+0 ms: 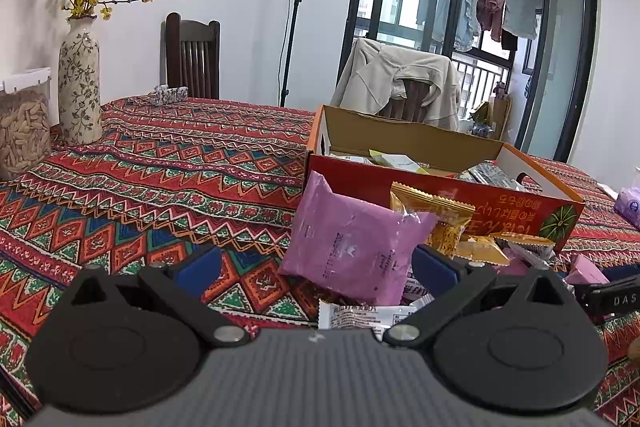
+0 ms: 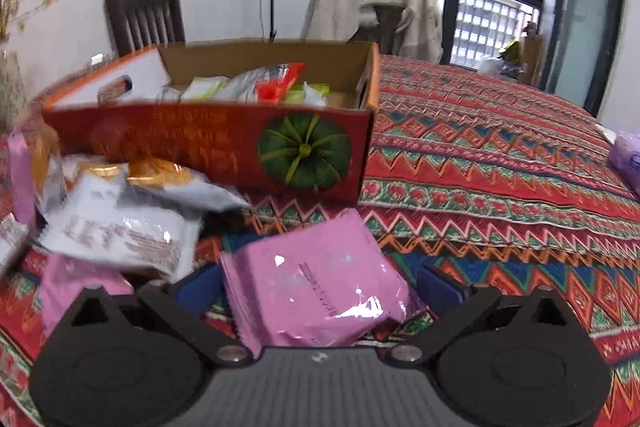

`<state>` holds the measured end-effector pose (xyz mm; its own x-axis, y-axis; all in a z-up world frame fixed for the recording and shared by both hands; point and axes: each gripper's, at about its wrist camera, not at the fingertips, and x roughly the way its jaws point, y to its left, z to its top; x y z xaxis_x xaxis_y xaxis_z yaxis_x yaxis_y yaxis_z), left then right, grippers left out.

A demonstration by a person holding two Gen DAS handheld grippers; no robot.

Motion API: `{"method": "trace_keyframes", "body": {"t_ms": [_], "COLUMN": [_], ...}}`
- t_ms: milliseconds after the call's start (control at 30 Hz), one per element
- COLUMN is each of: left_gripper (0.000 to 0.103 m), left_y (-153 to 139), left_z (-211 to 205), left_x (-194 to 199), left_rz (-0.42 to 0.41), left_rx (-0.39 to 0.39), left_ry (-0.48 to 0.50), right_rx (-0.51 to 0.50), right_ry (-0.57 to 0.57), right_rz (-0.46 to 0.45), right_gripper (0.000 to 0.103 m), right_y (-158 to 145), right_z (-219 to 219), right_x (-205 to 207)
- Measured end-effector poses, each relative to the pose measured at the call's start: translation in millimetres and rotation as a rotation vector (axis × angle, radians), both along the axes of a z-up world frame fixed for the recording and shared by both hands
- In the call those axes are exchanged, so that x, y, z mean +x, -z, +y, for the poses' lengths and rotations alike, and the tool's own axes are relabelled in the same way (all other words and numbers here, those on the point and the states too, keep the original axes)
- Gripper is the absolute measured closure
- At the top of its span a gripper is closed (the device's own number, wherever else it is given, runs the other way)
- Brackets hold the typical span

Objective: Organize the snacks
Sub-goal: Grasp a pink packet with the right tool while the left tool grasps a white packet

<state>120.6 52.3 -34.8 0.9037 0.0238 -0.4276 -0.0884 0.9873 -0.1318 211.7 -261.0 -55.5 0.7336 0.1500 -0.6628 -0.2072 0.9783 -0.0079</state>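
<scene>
- left wrist view: left gripper (image 1: 316, 269) with jaws wide, holding nothing; a glossy pink packet (image 1: 352, 247) leans tilted just ahead, towards the right blue pad. beyond it, crinkly yellow packets (image 1: 436, 215) rest against the red cardboard box (image 1: 460, 195) on the patterned table (image 1: 168, 167).
- right wrist view: right gripper (image 2: 318, 287) with jaws wide around a flat pink packet (image 2: 316, 287), not yet pinched; the box (image 2: 208, 143), half filled, lies straight ahead.

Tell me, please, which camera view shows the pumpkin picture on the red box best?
The right wrist view: the pumpkin picture on the red box faces the camera whole. The left wrist view catches it only small, at the box's far corner.
</scene>
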Motion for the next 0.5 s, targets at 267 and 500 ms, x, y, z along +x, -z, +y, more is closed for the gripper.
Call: {"method": "trace_keyframes", "body": {"t_ms": [267,500], "left_gripper": [0.0,0.0], "left_y": [0.9,1.0], "left_z": [-1.0,-0.5], "left_x": [1.2,1.5], "left_rz": [0.01,0.006], "left_rx": [0.003,0.0], "left_ry": [-0.004,-0.006], "right_rx": [0.026,0.037], "right_ry": [-0.054,-0.058], "right_rz": [0.013,-0.026], "right_gripper": [0.0,0.023], "right_y": [1.1,-0.1], "right_z": [-0.5,-1.2], "right_x": [8.2,-1.8]}}
